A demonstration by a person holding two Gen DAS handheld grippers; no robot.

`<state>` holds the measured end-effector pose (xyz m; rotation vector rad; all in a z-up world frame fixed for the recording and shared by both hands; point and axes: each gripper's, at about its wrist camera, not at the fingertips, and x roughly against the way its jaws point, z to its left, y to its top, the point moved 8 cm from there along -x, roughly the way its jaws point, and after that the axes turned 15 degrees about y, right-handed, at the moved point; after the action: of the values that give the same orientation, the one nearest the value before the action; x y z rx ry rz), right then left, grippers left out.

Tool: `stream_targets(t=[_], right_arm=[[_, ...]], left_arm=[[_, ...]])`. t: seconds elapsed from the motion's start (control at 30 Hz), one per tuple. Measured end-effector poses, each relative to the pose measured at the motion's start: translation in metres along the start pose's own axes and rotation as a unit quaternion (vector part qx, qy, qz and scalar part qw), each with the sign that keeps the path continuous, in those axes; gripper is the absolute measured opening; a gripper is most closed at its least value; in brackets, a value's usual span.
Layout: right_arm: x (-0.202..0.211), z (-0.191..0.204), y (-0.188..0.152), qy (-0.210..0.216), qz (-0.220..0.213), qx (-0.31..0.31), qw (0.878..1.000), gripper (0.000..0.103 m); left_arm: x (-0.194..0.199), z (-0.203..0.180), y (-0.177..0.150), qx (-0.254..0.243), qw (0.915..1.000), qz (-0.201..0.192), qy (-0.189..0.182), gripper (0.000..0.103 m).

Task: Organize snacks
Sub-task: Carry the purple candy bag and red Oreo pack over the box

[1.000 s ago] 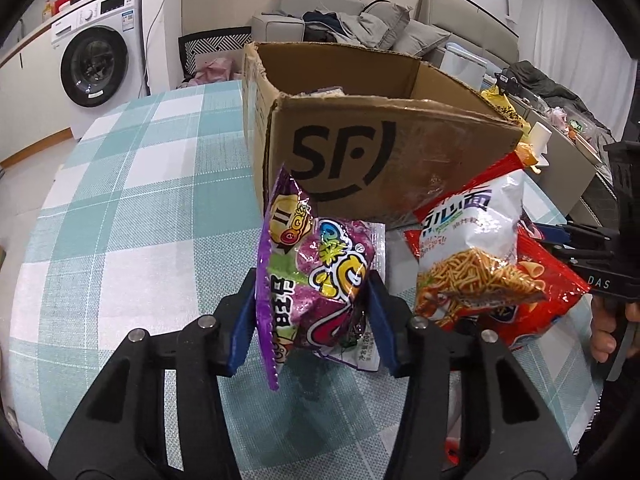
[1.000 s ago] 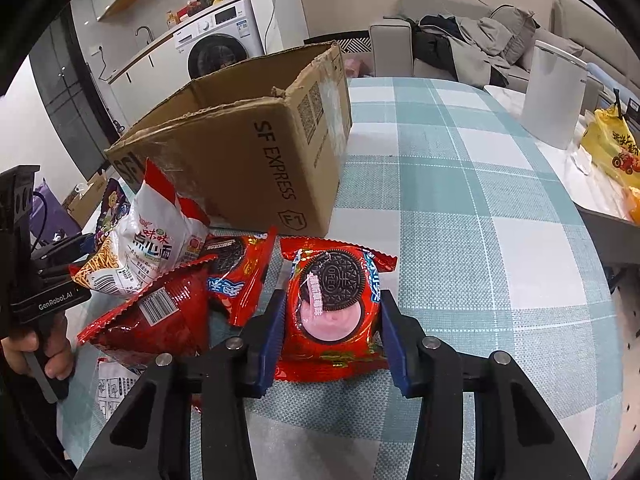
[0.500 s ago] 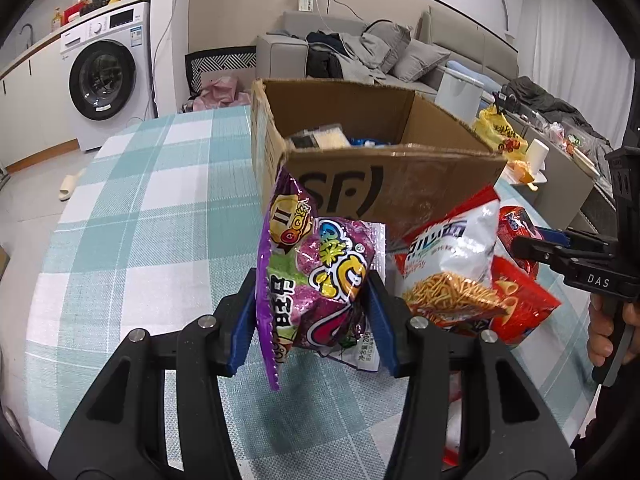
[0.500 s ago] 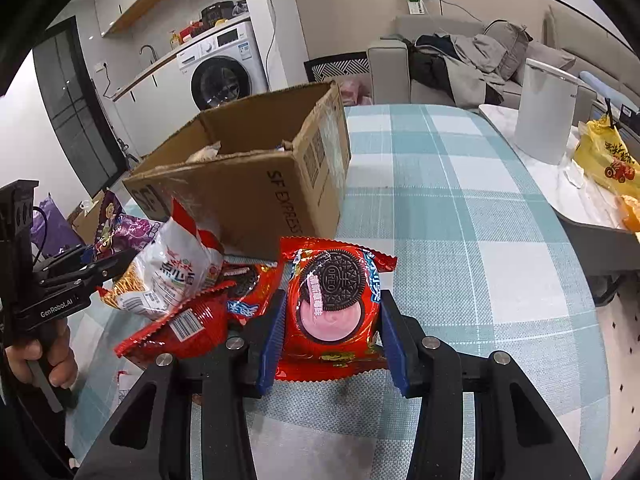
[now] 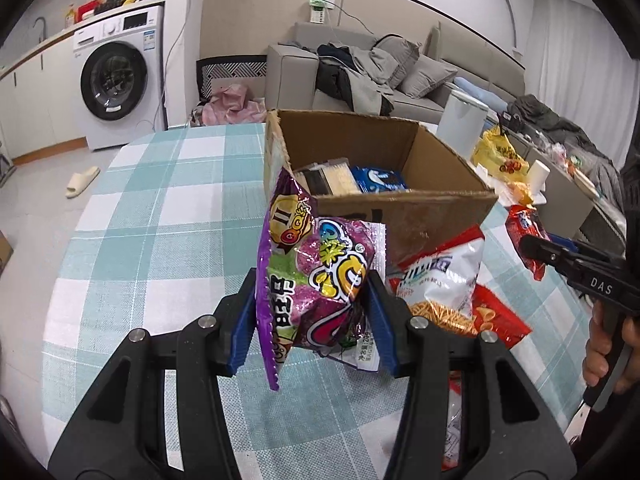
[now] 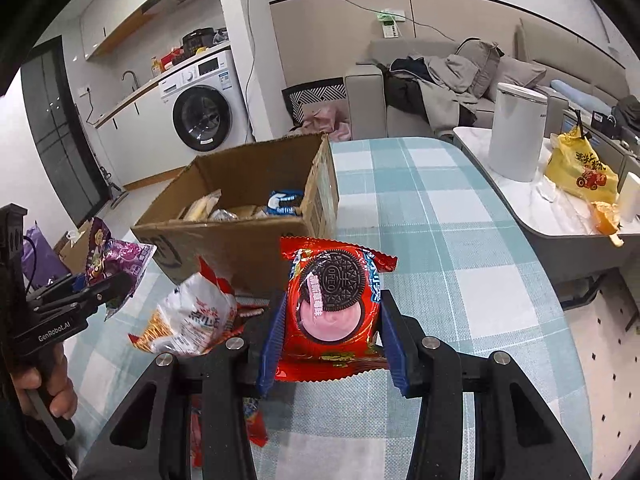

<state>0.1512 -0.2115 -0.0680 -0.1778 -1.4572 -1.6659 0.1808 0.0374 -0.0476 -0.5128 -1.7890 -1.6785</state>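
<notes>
Two snack packets were held above the checked teal tablecloth (image 5: 152, 208): the left gripper (image 5: 312, 320) pinched one purple foil bag (image 5: 316, 288), the right gripper (image 6: 332, 340) one red Oreo packet (image 6: 332, 308). One open brown cardboard box (image 5: 400, 216) stood at twelve o'clock, holding one blue Oreo pack (image 5: 378, 178).

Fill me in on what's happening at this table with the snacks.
A person is packing snacks into the open cardboard box, working a handheld gripper in each hand. The left gripper is clamped on a purple snack bag, and the right gripper is clamped on a red Oreo packet; both are held above the checked tablecloth, short of the box. A few packets already lie inside, and more bags, including a white-and-red chip bag, wait beside it.
</notes>
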Motion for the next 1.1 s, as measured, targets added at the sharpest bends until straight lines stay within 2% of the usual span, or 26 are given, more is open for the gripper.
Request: stream_targets(t=[0.27, 0.6, 1.1], right_arm=[[0.008, 0.021, 0.019, 0.009, -0.021, 0.010, 1.000, 0.045], [0.009, 0.038, 0.041, 0.025, -0.032, 0.022, 0.999, 0.045], [-0.005, 0.036, 0.056, 0.047, -0.031, 0.018, 0.998, 0.045]], left_arm=[[0.006, -0.002, 0.018, 0.018, 0.9998, -0.004, -0.004, 0.047], [0.004, -0.016, 0.039, 0.014, 0.9998, -0.009, -0.009, 0.047], [-0.002, -0.032, 0.067, -0.001, 0.9999, -0.015, -0.007, 0.047]])
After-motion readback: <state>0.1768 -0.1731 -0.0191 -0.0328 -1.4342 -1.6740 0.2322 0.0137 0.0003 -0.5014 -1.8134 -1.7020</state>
